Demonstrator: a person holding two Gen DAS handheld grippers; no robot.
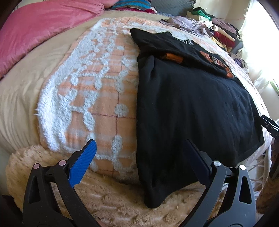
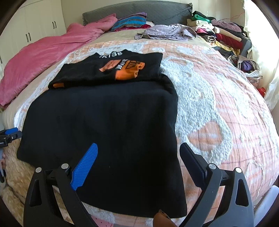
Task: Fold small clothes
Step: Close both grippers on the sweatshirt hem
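A black T-shirt [image 2: 108,125] lies flat on the bed, its top part folded down so the orange and white print [image 2: 125,68] faces up. In the left wrist view the same black T-shirt [image 1: 191,108] fills the right half, its near corner hanging over the fluffy beige blanket [image 1: 122,197]. My left gripper [image 1: 139,145] is open over the shirt's near left edge, nothing between its fingers. My right gripper [image 2: 138,147] is open just above the shirt's near right part, holding nothing. The other gripper's tip [image 2: 10,134] shows at the far left edge.
An orange and white tufted bedspread [image 2: 209,113] covers the bed. A pink duvet [image 2: 38,57] is bunched at the left. Lilac garments [image 2: 165,31] and a heap of mixed clothes [image 2: 223,35] lie at the back right by the grey headboard [image 2: 157,10]. White wardrobes [image 2: 34,26] stand at left.
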